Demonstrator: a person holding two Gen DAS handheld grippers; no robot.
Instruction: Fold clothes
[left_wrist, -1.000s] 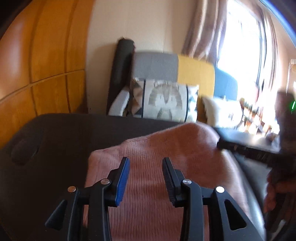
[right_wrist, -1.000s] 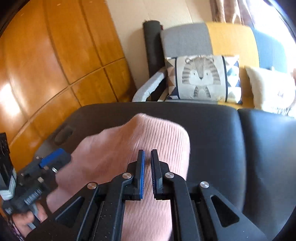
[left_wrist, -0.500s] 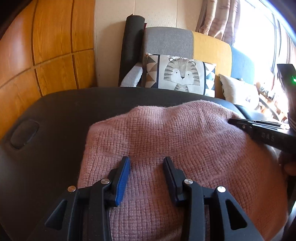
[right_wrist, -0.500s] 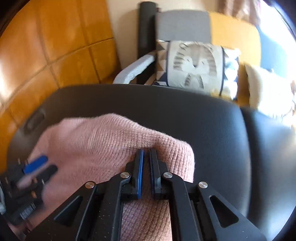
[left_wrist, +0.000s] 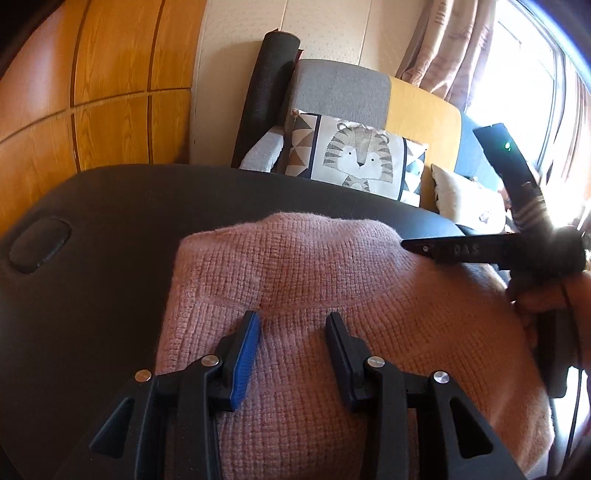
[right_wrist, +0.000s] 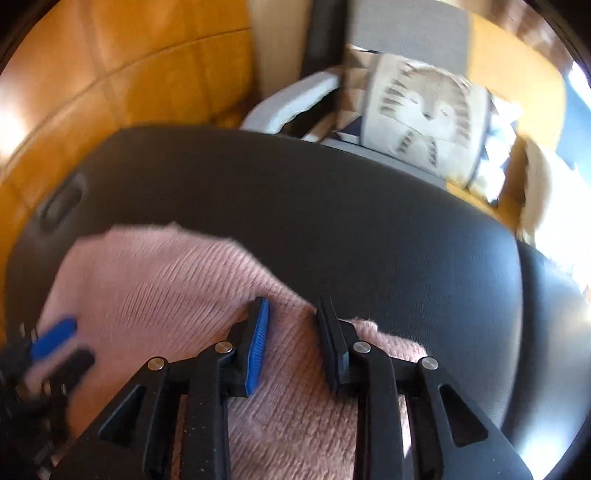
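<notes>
A pink knitted sweater (left_wrist: 295, 273) lies folded on the black padded table (left_wrist: 110, 206). My left gripper (left_wrist: 293, 325) hovers over its near part with the jaws apart and nothing pinched between them. My right gripper (right_wrist: 293, 314) sits at the sweater's (right_wrist: 155, 280) right edge; its jaws are opening, the knit lies under the gap and the pads do not press it. In the left wrist view the right gripper (left_wrist: 417, 249) comes in from the right over the sweater's far corner, held by a hand (left_wrist: 543, 295). The left gripper (right_wrist: 55, 343) shows blurred at the lower left of the right wrist view.
Behind the table stands a grey and yellow armchair (left_wrist: 351, 92) with a tiger cushion (left_wrist: 354, 158) and a black roll (left_wrist: 266, 92) leaning beside it. Wooden panels (left_wrist: 92, 92) cover the left wall. A bright window with curtains (left_wrist: 461, 48) is at the right.
The right gripper, shut on the sweater's edge before, has lowered it to the table and spread its jaws. The left gripper has sunk closer to the sweater with its gap unchanged.
</notes>
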